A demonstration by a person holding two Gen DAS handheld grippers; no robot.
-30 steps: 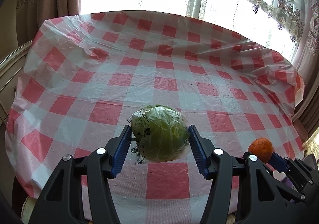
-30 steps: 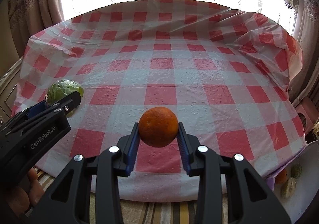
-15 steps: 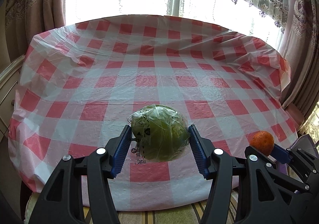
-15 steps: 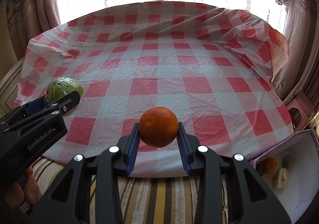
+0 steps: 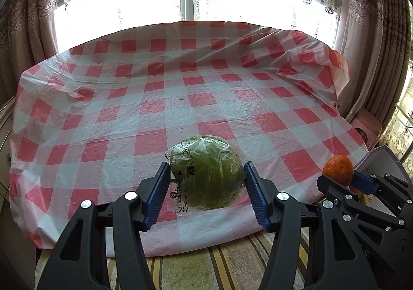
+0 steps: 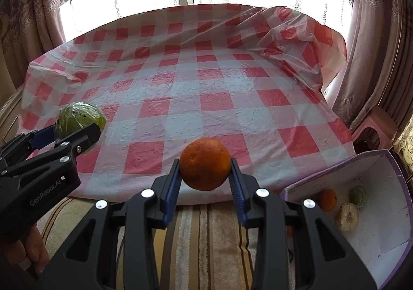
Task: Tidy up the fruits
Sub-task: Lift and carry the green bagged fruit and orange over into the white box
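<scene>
Blown-out backlight from window (image 5: 196,1), sharp focus, fisheye-bent edges.

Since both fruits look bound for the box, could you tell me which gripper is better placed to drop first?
Right, probably: the right gripper holding the orange is beside the open box; the left gripper with the wrapped green fruit is farther away.

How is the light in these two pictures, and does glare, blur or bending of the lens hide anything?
Left wrist view: the window is blown out white; the wrapped green fruit stays sharp, its plastic gleaming faintly. Right wrist view: strong backlight again, a pale sheen on the tablecloth, the orange sharp. Both views: fisheye bends the table edges and darkens the corners; no motion blur.
</scene>
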